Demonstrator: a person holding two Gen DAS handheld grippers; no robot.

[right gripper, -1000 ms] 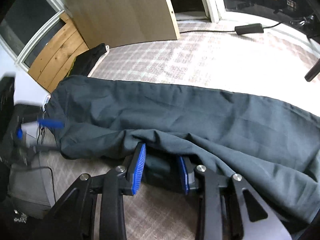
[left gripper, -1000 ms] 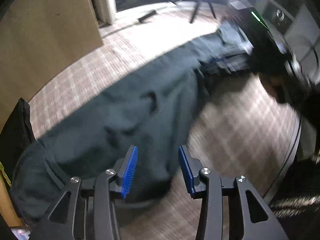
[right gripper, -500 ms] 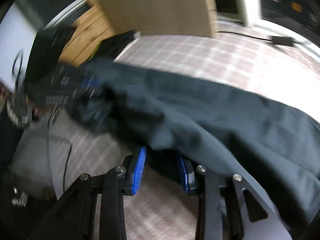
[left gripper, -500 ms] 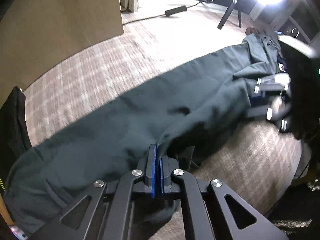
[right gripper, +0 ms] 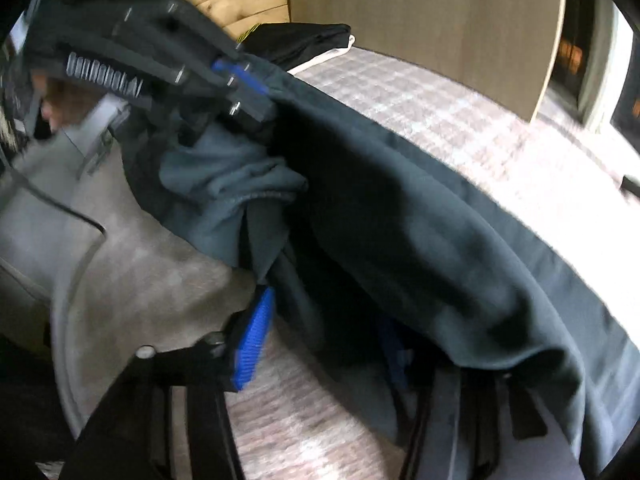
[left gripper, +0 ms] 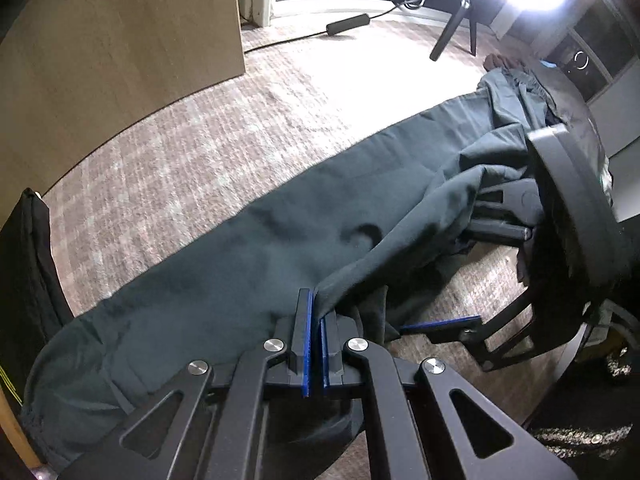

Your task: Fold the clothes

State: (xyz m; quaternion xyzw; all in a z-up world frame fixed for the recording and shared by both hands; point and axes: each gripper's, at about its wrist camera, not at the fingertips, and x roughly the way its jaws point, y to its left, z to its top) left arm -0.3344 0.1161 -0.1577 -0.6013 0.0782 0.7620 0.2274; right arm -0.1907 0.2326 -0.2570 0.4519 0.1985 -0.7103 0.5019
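Garment: long dark grey-green cloth trousers [left gripper: 224, 264], lying stretched across the pale checked carpet floor [left gripper: 168, 152], one long edge lifted off it along the near side.
Left gripper: black two-finger tool with blue pads [left gripper: 315, 344], fingers pressed together and pinching a raised fold of the trousers' near edge, pointing steeply down at the floor.
Right gripper: matching black tool with blue pads [right gripper: 320, 340], fingers closing, a thick bunch of the same cloth hanging between them; left blue pad showing clear, the other mostly buried under fabric, so cannot tell whether both are pressing yet. View blurred.
Grippers relative to each other: well apart along the garment's length, each showing in the other's view, the right one near the far end by the waistband in the left view.
Surroundings: tall light-brown wooden panel [left gripper: 120, 40] standing on the floor beyond the trousers; black folded cloth [right gripper: 304, 42] lying near the panel's foot; bright lamp on a black tripod [left gripper: 460, 28] glaring at the far end.
Step in hand: probably gathering the near long edge at two places, readying to lay one half over the other lengthwise.
Progress: early by the look of it, no finished fold showing.
Next move calling for: making the right grip firm, then lifting both ends evenly and carrying the edge across to the far edge, keeping the cloth taut enough to avoid bunching in the middle.
Risk: thick wad in the right fingers slipping out mid-carry.
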